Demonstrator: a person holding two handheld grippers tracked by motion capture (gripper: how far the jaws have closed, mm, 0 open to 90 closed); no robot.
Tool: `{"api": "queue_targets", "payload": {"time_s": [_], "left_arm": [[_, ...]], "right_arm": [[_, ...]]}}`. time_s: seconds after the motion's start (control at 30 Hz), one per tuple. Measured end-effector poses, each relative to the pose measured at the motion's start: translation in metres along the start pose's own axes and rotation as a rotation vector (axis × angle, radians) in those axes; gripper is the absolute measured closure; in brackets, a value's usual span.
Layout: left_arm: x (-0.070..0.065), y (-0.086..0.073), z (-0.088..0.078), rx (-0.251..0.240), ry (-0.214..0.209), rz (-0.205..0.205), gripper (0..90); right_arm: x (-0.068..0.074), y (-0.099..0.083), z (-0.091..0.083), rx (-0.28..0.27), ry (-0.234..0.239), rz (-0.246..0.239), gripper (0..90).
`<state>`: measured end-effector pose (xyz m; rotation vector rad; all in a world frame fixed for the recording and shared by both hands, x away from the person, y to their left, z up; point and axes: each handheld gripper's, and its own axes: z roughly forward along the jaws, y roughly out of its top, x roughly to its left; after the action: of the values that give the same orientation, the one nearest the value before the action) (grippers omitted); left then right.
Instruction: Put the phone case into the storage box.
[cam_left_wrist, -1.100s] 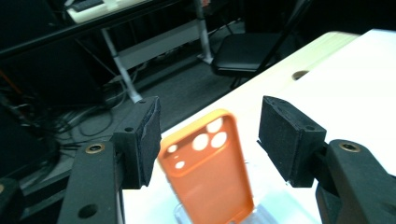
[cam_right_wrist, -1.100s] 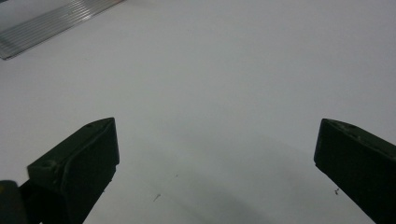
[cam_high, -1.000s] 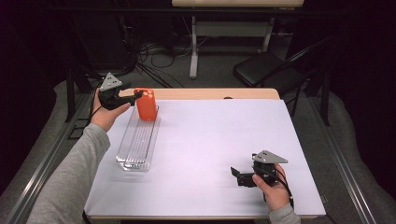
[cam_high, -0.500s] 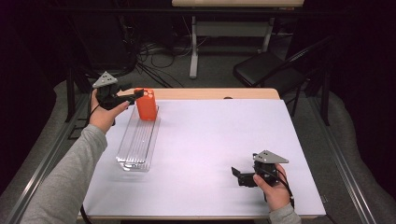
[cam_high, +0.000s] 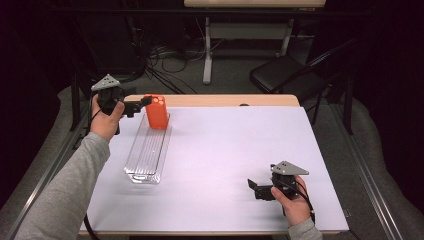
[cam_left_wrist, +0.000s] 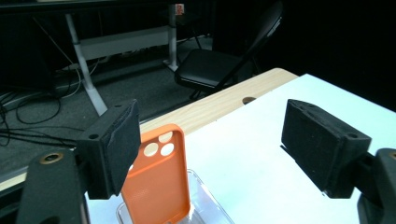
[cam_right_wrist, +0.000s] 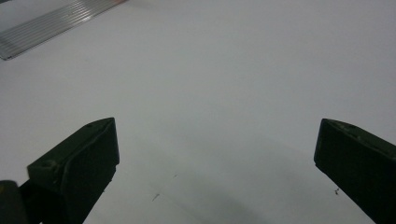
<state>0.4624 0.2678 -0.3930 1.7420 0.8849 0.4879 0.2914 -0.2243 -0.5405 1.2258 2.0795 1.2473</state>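
Observation:
An orange phone case (cam_high: 156, 112) stands upright in the far end of a clear ridged tray (cam_high: 147, 155) at the table's left. My left gripper (cam_high: 142, 102) hovers just left of the case, held by a hand in a grey sleeve. In the left gripper view its jaws have just been opening and stand wide (cam_left_wrist: 212, 140). The case (cam_left_wrist: 159, 182) rises beside the left jaw and no pad presses on it. My right gripper (cam_high: 252, 186) rests low at the front right, open over bare white tabletop (cam_right_wrist: 215, 158).
The white table cover (cam_high: 235, 150) stretches between the two hands. A wooden strip with a cable hole (cam_high: 243, 105) runs along the far edge. Beyond it stand a black folding chair (cam_high: 280, 75), desk legs and floor cables. The tray's end (cam_right_wrist: 51, 21) shows far off in the right gripper view.
The left gripper has let go of the orange case and drawn back a little to the left. The case stays upright in the tray. The right hand has not moved.

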Motion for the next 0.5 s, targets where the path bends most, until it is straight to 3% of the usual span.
{"api": "queue_targets", "payload": {"time_s": [0.1,0.2,0.5], "left_arm": [[0.0,0.002,-0.003,-0.007,-0.01,-0.043,19.2],[0.0,0.004,-0.007,-0.001,-0.015,-0.057,19.2],[-0.003,0.008,-0.017,0.004,-0.023,-0.057,16.3]], "right_arm": [[0.001,0.0,0.001,0.002,0.001,0.003,0.0],[0.002,0.0,0.002,0.001,0.0,-0.001,0.0],[0.002,0.0,0.001,0.001,0.001,-0.004,0.1]]}}
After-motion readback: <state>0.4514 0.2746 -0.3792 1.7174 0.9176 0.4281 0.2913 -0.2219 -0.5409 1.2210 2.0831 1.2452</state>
